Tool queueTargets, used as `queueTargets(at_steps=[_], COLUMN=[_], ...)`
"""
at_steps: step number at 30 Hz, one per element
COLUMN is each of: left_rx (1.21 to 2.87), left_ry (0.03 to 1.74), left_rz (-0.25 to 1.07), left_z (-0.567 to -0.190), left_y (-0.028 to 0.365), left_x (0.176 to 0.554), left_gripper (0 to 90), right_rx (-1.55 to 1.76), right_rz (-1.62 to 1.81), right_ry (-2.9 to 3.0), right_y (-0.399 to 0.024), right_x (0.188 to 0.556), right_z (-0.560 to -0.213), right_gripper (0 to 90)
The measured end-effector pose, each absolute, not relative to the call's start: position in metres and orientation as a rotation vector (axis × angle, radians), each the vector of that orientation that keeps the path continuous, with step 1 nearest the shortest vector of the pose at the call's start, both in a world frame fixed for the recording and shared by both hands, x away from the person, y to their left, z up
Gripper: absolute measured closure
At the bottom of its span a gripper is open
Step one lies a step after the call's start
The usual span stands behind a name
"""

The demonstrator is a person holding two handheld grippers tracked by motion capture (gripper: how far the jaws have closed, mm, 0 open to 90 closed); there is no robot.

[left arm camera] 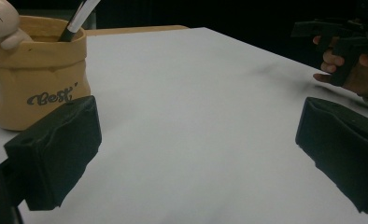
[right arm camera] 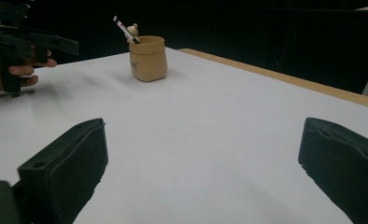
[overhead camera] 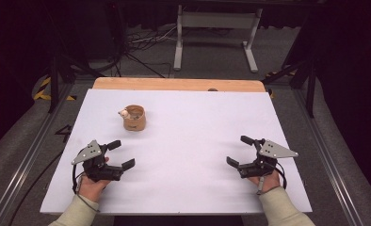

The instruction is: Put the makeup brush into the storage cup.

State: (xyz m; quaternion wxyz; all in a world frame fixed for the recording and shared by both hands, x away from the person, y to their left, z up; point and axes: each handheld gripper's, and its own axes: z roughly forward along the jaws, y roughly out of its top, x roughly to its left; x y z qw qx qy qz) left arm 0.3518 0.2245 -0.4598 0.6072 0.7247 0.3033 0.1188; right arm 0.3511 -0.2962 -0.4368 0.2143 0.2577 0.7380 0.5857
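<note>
The white worktop [overhead camera: 188,141] lies open between the left hand-held gripper [overhead camera: 118,154] and the right hand-held gripper [overhead camera: 240,150]; the one obstacle is a tan holder [overhead camera: 134,118] with a pen [right arm camera: 124,29], standing toward the far left, near the left hand-held gripper; the far right stretch is free.

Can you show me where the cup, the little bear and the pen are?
cup [left arm camera: 37,88], left gripper view, on its tan front wall above the writing.
bear [left arm camera: 0,18], left gripper view, on its head at the cup's rim.
pen [right arm camera: 124,30], right gripper view, on its shaft sticking out of the cup.
</note>
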Motion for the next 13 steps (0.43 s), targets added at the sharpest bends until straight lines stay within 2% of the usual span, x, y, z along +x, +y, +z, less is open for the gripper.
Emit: queueTargets(at_steps=[13], left_rx=[1.667], left_ry=[0.701], left_rz=[0.283], left_z=[-0.4588], left_y=[0.2251], left_x=[0.3509], left_gripper=[1.3], right_rx=[0.717], right_rz=[1.609], right_ry=[2.045], right_y=[-0.2943], right_x=[0.3503], right_z=[-0.4384], right_gripper=[0.6])
